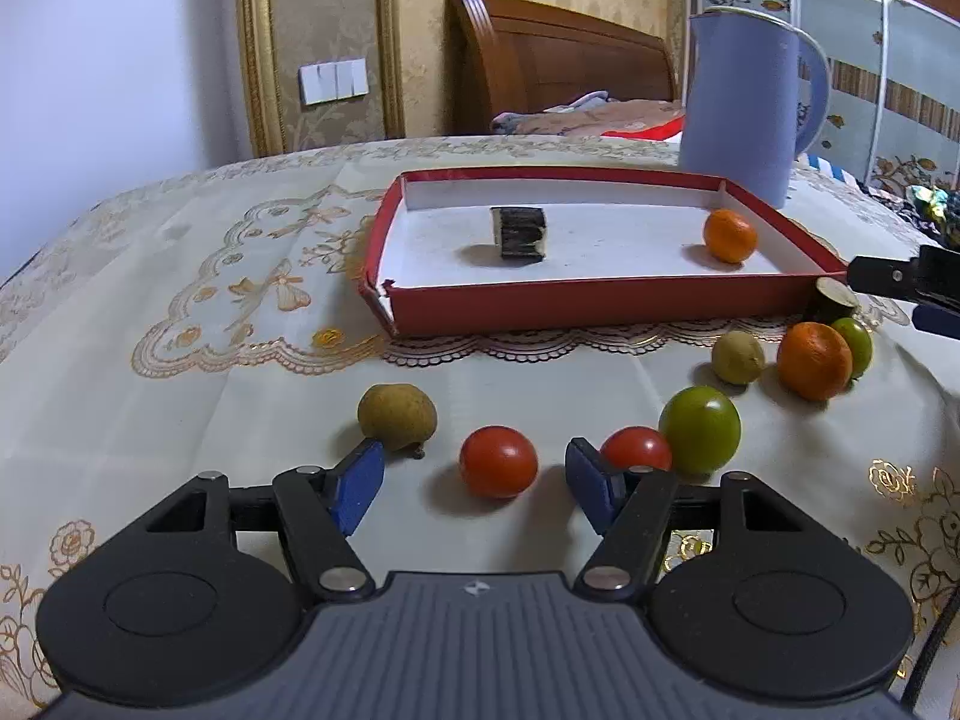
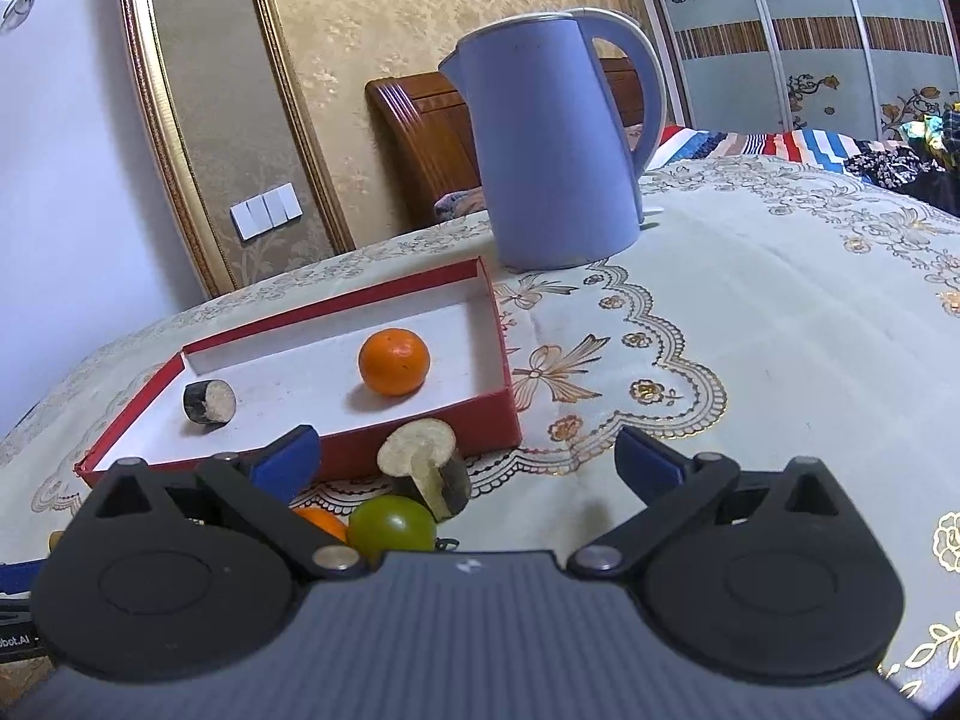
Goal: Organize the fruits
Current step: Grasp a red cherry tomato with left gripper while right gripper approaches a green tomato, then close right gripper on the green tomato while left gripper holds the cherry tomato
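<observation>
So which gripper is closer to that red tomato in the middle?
Left. The left gripper sits open right around the red tomato; the right gripper is off by the red tray's corner.

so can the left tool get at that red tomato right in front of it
Probably yes. The left tool is open, and the red tomato sits on the tablecloth between its fingertips with nothing in front. A second red tomato lies just outside the right finger.

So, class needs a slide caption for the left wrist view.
Open left gripper faces a red tomato, red tray beyond.
</observation>
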### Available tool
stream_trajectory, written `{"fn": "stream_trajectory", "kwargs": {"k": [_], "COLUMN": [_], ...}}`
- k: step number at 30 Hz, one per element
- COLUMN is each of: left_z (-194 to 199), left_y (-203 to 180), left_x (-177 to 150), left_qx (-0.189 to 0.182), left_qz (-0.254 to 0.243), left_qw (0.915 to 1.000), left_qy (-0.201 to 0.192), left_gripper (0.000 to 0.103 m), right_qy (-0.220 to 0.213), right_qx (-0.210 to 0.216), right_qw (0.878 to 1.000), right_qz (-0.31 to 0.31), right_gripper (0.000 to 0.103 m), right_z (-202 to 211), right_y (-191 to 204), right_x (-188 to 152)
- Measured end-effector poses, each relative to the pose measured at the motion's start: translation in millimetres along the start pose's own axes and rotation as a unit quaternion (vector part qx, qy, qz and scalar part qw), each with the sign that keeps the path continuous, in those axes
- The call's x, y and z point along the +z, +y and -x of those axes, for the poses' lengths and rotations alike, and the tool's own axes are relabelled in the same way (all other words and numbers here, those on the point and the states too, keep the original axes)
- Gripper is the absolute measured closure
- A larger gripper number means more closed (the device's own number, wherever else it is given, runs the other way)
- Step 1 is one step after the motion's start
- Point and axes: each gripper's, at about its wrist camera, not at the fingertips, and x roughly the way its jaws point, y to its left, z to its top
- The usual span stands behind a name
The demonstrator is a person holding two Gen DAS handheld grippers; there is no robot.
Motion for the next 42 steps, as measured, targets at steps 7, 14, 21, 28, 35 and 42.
{"fn": "stream_trajectory", "kwargs": {"k": [7, 14, 21, 28, 35, 42], "left_z": [5, -4, -7, -8, -8, -8], "left_y": [-3, -8, -3, 0, 2, 2], "left_x": [-2, 4, 2, 4, 4, 4], "left_qx": [-0.004, -0.014, -0.025, -0.013, -0.011, -0.012], "left_qz": [-0.006, -0.015, -0.001, 0.013, 0.017, 0.018], "left_qw": [0.9999, 0.9998, 0.9997, 0.9998, 0.9998, 0.9997], "left_qy": [-0.009, -0.003, -0.006, -0.009, -0.009, -0.009], "left_gripper": [0.058, 0.065, 0.067, 0.074, 0.075, 0.075], "right_qy": [0.007, 0.008, -0.003, 0.015, 0.021, 0.061], "right_qx": [-0.003, -0.004, 0.002, 0.005, -0.021, -0.022], "right_qw": [1.0, 1.0, 1.0, 1.0, 0.997, 0.988], "right_qz": [-0.011, -0.016, -0.017, 0.006, 0.072, 0.141], "right_gripper": [0.0, 0.0, 0.0, 0.0, 0.0, 0.014], "right_z": [-2, -3, 2, 31, 33, 16], "right_y": [-3, -5, -6, -21, -9, 16], "right_x": [1, 0, 1, -4, -12, -14]}}
